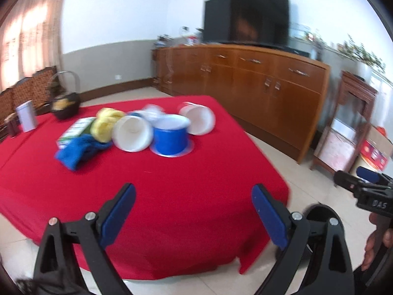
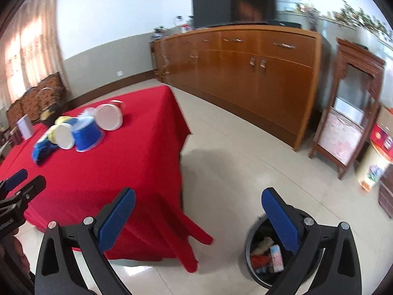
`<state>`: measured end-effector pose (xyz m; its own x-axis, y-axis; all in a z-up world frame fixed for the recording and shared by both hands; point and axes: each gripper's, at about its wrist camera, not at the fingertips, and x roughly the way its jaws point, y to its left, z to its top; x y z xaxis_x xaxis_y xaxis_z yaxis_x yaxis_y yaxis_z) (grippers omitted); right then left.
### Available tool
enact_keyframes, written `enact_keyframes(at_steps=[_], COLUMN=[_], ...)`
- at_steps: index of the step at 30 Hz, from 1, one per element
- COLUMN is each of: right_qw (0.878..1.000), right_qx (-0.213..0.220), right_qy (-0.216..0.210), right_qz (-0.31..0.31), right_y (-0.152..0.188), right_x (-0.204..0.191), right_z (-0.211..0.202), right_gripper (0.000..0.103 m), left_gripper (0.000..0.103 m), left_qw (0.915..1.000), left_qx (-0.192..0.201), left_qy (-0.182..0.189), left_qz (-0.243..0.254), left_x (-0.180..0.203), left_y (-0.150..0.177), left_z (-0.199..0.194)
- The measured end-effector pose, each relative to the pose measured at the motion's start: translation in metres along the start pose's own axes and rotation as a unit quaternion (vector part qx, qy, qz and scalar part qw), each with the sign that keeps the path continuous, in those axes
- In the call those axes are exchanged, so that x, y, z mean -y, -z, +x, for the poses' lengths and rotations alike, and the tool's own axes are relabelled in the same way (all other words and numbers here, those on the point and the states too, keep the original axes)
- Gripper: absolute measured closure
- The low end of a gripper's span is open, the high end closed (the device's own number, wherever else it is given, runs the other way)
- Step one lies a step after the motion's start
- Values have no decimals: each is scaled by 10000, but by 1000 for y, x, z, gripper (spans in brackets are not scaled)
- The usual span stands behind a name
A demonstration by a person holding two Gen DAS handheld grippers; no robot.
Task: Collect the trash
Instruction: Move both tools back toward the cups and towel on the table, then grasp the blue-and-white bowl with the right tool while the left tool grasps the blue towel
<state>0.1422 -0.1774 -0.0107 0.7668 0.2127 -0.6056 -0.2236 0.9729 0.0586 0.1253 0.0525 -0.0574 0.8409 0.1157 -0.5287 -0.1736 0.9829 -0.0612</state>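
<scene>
Bin [image 2: 255,258] contents in right view only

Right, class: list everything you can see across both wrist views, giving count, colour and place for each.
Table: one, red cloth, centre.
Paper tubs: two, white, tipped over mid-table.
Blue tub: one, upside down between them.
Cloths: blue and yellow, left of tubs.
Basket: one, dark, far left.
Tin: one, grey, beside the basket.
Bin: one, black, floor, trash inside.
Sideboard: one, brown, television on top.
Left gripper: open.
Right gripper: open.
</scene>
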Motion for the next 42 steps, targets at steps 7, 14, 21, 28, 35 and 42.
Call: enact_keyframes(at_steps=[7, 14, 21, 28, 35, 42], right_qw=[9976, 9920, 9865, 9843, 9821, 9820], right_qx=[44, 80, 10, -149, -288, -481], right_qy=[-538, -949, -1129, -1168, -1116, -1015], right_qz=[-425, -831, -1183, -1314, -1492, -1521], right_y=[-17, -28, -37, -51, -65, -76], right_x=[-66, -132, -182, -215, -241, -253], right_z=[18, 37, 67, 105, 141, 176], right_gripper=[0, 0, 1, 9, 12, 17], left_gripper=[7, 7, 7, 7, 7, 11], left_qw=[9971, 9927, 9897, 9892, 9904, 9892], left_qx=[40, -42, -193, -214, -346, -589], left_qy=[-703, -1002, -1135, -1192, -1102, -1034], left_qz=[-298, -664, -857, -827, -754, -852], left_x=[-62, -124, -165, -183, -189, -194], left_y=[-5, -7, -13, -24, -34, -39], left_z=[-3, 0, 24, 51, 85, 111])
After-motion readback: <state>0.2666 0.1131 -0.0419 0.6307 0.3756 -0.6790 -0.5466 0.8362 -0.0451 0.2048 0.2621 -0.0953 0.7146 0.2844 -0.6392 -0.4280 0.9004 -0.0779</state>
